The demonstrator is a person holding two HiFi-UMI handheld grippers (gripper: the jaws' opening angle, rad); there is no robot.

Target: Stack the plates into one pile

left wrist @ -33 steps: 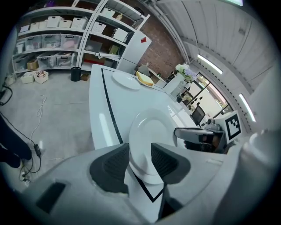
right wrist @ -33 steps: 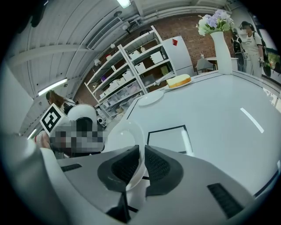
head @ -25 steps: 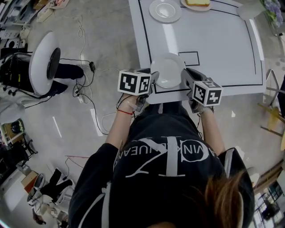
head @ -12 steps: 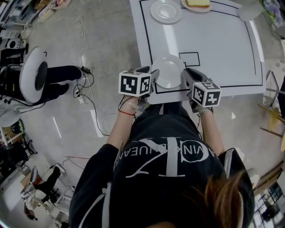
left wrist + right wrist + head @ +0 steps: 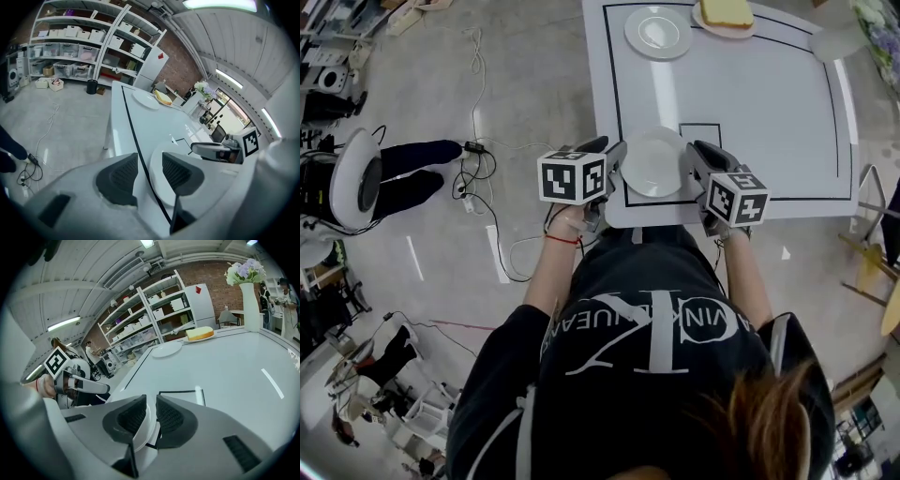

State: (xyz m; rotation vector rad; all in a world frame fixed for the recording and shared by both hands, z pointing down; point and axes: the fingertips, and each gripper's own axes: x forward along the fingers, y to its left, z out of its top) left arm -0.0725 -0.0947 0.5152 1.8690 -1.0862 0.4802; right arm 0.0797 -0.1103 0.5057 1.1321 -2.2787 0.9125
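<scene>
A white plate (image 5: 653,161) lies on the white table (image 5: 750,103) at its front edge, over the black border line. My left gripper (image 5: 615,161) is at the plate's left rim. Its jaws stand wide and are closing a little, with the rim (image 5: 156,174) between them untouched. My right gripper (image 5: 692,161) is at the plate's right rim. Its jaws are opening, and the rim (image 5: 140,437) sits in the narrow gap between the pads. A second empty plate (image 5: 658,31) lies at the table's far side. Beside it is a plate with a yellow cake slice (image 5: 724,17).
A white vase with flowers (image 5: 251,296) stands at the far right corner of the table. Cables (image 5: 478,187) lie on the floor to the left. A small black-outlined square (image 5: 698,131) is marked just beyond the near plate. Shelves with boxes (image 5: 70,42) line the far wall.
My left gripper has drawn a little to the left, off the plate's rim. The plate lies slightly further in from the table's front edge. The right gripper has barely shifted.
</scene>
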